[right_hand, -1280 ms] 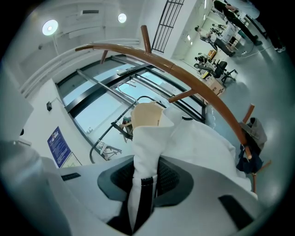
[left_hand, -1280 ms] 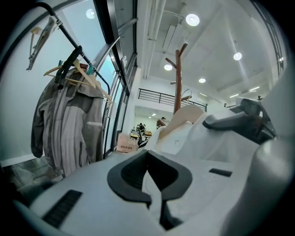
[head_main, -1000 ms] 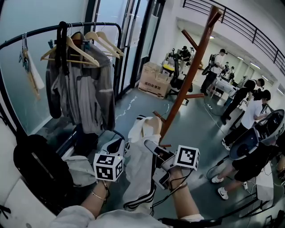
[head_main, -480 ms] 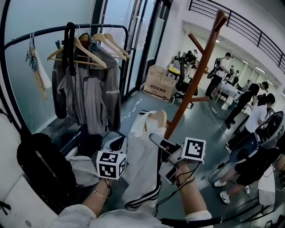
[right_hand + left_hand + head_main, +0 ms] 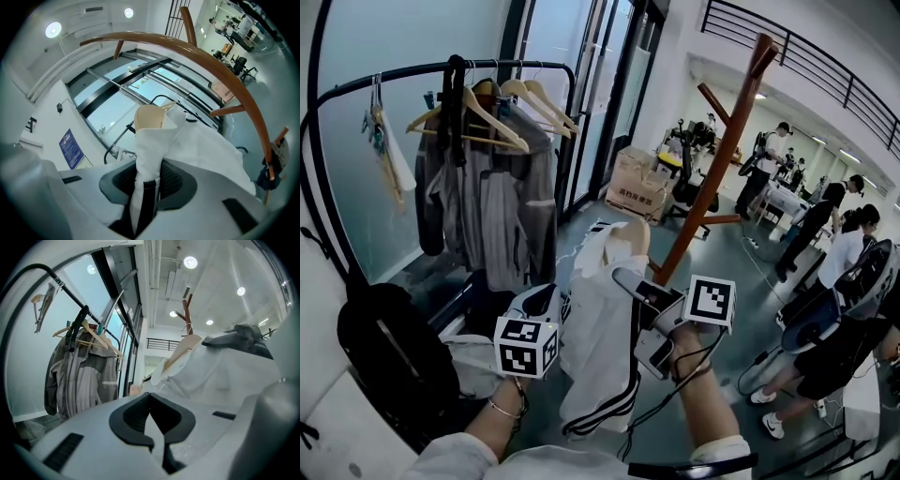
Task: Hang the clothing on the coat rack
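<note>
The right tool [image 5: 147, 183] is clenched on the white garment with black stripes [image 5: 598, 347], which is draped over a pale wooden hanger [image 5: 630, 238] in the near middle, just left of the brown wooden coat rack [image 5: 712, 159]. The left tool [image 5: 151, 420] is clenched on nothing, jaws together, just beside the garment's left edge.

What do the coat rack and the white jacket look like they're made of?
The coat rack: probably wood, reddish-brown, smooth with a slight sheen; painted metal can't be excluded. The jacket: thin soft fabric, matte white with black stripes; it creases and hangs limp where the right tongs pinch it.
</note>
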Tool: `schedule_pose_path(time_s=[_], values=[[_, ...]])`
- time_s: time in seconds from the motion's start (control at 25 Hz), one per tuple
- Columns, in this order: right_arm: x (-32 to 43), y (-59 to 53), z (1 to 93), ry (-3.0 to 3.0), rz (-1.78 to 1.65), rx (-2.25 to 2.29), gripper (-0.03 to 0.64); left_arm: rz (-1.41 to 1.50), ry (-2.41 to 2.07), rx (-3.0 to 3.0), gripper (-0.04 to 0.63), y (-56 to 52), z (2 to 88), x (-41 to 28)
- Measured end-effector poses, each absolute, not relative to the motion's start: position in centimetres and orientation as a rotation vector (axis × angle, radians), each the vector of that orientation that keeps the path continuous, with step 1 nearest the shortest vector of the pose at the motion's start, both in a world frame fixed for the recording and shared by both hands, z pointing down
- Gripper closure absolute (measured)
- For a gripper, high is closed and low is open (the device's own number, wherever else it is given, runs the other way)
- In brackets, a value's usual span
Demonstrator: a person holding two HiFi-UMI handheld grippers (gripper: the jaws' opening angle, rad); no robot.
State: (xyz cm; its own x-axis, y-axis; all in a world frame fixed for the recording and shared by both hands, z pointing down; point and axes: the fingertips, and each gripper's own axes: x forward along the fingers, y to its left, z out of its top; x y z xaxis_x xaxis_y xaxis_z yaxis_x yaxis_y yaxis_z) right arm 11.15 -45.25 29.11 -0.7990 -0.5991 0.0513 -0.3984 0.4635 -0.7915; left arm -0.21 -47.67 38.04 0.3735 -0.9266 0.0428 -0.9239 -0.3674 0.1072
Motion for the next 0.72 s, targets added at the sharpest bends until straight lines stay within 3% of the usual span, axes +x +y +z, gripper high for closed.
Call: schedule_pose_path(time_s=[0.72], values=[[10.2,-46.8,23.5,2.512,-1.182,-0.794,0.5,-0.126,-1.703,2.57,0.587,-47.6,31.4,-1.2]])
